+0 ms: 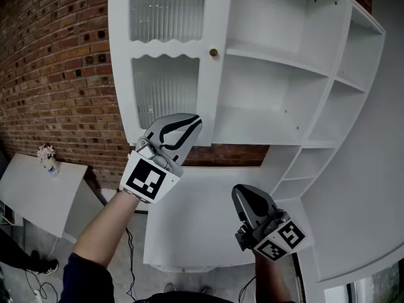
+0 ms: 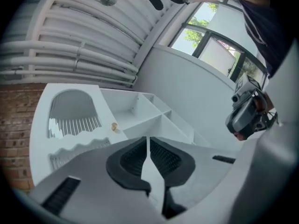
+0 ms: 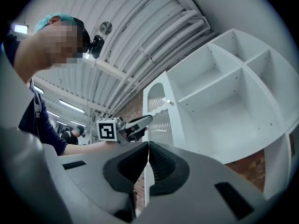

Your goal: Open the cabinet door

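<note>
On the red brick wall [image 1: 57,62] hangs a white cabinet door with ribbed glass panes [image 1: 165,81] and a small brass knob [image 1: 213,52], left of open white shelves [image 1: 271,62]. The left gripper [image 1: 192,122] points up at the door's lower edge, its fingers pressed together on nothing. Lower right, the right gripper [image 1: 242,193] is likewise closed and empty.

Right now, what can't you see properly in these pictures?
- White cabinet door: in the head view its ribbed glass panes blur whatever sits behind them.
- White open-shelf cabinet: its top is cut off by the head view's upper edge.
- Small pale thing on the grey sloping board: too small in the head view to name.
- Door's bottom edge: in the right gripper view the right gripper covers it.
</note>
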`<state>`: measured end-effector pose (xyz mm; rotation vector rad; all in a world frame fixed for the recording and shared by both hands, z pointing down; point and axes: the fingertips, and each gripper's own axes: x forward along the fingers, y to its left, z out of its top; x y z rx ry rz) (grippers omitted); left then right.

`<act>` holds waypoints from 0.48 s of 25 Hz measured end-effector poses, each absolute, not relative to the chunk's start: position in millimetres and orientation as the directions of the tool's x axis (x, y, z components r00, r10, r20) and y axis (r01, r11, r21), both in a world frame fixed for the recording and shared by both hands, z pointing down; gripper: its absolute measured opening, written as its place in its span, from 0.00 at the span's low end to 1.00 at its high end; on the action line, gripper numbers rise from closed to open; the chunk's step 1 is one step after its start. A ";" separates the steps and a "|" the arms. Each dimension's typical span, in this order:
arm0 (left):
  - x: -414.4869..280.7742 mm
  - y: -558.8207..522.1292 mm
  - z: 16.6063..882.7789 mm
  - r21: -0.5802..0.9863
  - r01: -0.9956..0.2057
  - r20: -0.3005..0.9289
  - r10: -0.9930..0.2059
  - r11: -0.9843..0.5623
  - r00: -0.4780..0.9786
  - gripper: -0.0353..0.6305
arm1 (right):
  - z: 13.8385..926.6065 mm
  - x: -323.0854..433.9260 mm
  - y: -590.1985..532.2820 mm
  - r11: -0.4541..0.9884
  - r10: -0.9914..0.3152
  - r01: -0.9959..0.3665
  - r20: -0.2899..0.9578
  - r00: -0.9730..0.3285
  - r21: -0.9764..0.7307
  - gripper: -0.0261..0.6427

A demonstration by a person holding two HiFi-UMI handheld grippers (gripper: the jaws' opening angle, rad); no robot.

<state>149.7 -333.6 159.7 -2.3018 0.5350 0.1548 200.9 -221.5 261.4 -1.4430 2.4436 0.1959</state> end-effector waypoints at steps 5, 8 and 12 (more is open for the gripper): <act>168.3 -357.3 119.4 -0.731 -0.447 -0.274 -0.379 -0.515 0.884 0.16 | 250.9 213.1 -224.8 0.486 -0.825 -0.874 -0.342 -0.450 -0.023 0.08; 178.1 -372.2 96.1 -0.767 -0.475 -0.295 -0.421 -0.431 0.858 0.20 | 247.5 221.9 -228.4 0.484 -0.822 -0.875 -0.354 -0.447 -0.020 0.08; 191.9 -395.6 69.9 -0.809 -0.493 -0.306 -0.487 -0.320 0.818 0.24 | 244.2 231.0 -232.7 0.481 -0.820 -0.877 -0.362 -0.443 -0.017 0.08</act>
